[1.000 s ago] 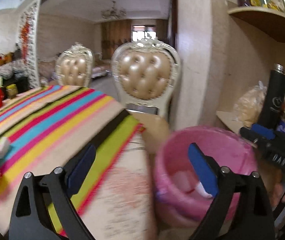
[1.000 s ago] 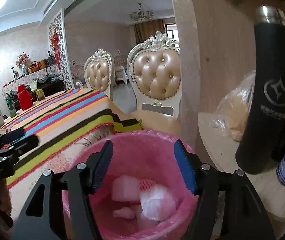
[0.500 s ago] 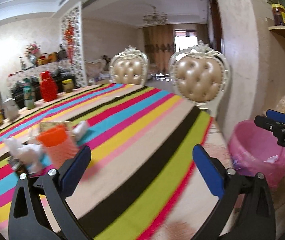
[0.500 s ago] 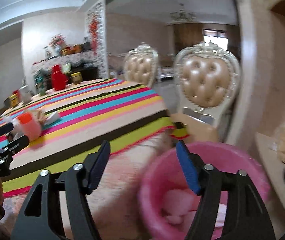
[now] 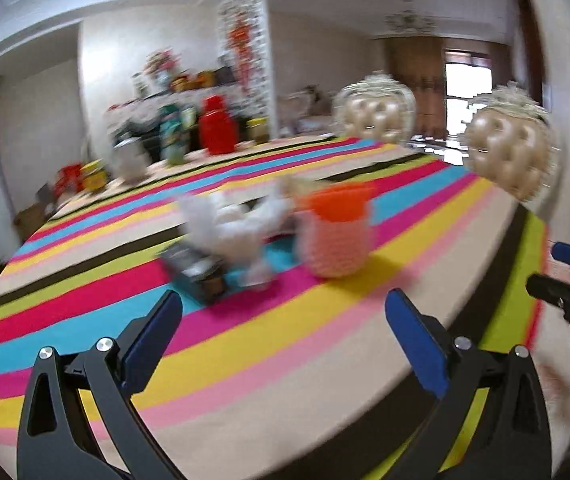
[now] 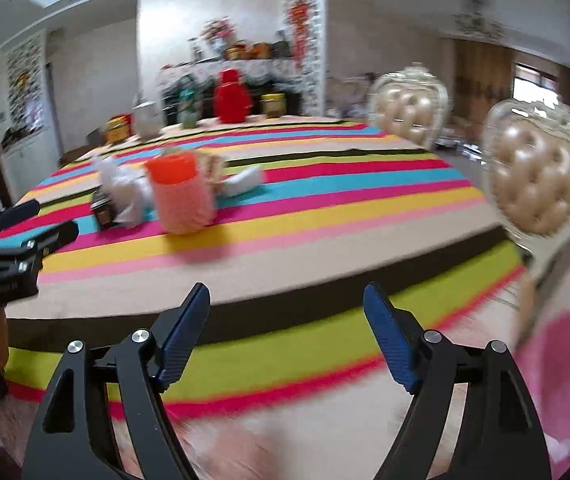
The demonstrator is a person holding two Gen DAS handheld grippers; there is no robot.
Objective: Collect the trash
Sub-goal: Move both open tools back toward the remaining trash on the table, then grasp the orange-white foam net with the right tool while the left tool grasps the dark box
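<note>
Two grippers: both empty, both facing the striped table (image 5: pixel 325 364).
Left gripper (image 5: pixel 283 330): jaws spread wide, nothing between them; also seen at the left edge of the right wrist view.
Dark box (image 5: pixel 195 270): leftmost piece of the trash cluster, lies flat on the cloth, partly under the white stuff; looks like thin card, stiff but crushable. Blurred, label unreadable.
White crumpled trash (image 5: pixel 229 226): middle of the cluster, touching the box; probably tissue or soft wrap, very light, squashes easily. Pinch the bulk of a wad, not a loose tip.
Orange mesh piece (image 6: pixel 181 196): right end of the cluster, upright, orange top over a pale netted body; looks like foam fruit netting, light, springy, no slip. Close across the mid body; it will likely give before it holds.
Cluster place: mid table, well apart from both grippers, on the blue and magenta stripes.
Right gripper (image 6: pixel 287 330): its jaws have just been opening, now wide, nothing between them; near table edge.
Pink bin (image 6: pixel 565 384): far right, below table edge, beside the right gripper; some pale trash at its bottom edge, blurred.
Risk: light pieces may scatter or cling to a pad on release.
</note>
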